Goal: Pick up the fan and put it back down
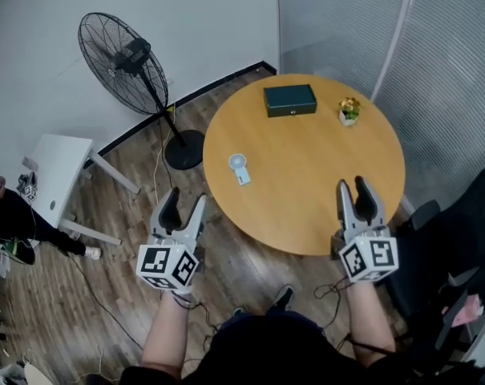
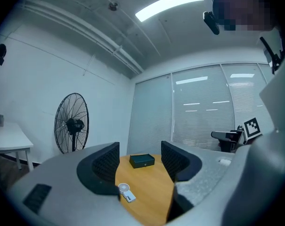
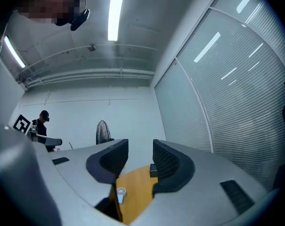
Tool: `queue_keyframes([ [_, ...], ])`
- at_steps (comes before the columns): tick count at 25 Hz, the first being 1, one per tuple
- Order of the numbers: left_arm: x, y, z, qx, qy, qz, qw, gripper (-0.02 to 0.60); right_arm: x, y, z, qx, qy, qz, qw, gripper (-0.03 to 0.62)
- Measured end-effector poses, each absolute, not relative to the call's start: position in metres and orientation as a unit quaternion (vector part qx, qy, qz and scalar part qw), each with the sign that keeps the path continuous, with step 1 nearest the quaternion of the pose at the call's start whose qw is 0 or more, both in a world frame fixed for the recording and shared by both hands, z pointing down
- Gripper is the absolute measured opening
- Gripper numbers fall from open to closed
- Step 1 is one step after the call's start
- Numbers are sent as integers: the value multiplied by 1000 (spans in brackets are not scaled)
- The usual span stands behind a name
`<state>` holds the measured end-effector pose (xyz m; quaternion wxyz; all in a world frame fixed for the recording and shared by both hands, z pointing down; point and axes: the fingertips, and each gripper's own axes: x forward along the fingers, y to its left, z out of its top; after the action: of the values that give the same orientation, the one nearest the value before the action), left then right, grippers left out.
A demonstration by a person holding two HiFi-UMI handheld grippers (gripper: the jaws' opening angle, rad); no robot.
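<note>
A small white handheld fan point(image 1: 238, 168) lies on the left part of the round wooden table point(image 1: 306, 183). It also shows low between the jaws as the small fan point(image 2: 125, 190) in the left gripper view and the small fan point(image 3: 120, 193) in the right gripper view. A large black standing fan point(image 1: 126, 62) stands on the floor by the wall. My left gripper point(image 1: 186, 199) hangs open over the floor, just off the table's left edge. At the near right edge my right gripper point(image 1: 353, 186) is open. Neither holds anything.
A dark green box point(image 1: 290, 100) and a small potted plant point(image 1: 349, 111) sit at the table's far side. A white side table point(image 1: 58, 175) and a person point(image 1: 6, 215) are at the left. A black chair point(image 1: 458, 239) is at the right. Cables cross the floor.
</note>
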<state>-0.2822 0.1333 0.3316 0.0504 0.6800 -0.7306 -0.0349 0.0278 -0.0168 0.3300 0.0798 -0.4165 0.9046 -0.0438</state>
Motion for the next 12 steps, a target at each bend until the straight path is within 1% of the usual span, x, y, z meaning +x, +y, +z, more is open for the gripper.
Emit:
queue_keyframes([
  [7,-269,108,337,672,-737,-32,60,267,38,-45,335,-403,910,-52,80,167],
  [12,-270,85,352,673,-734,-34,81,267,39,-63,337,-409,909,-34,67,166],
])
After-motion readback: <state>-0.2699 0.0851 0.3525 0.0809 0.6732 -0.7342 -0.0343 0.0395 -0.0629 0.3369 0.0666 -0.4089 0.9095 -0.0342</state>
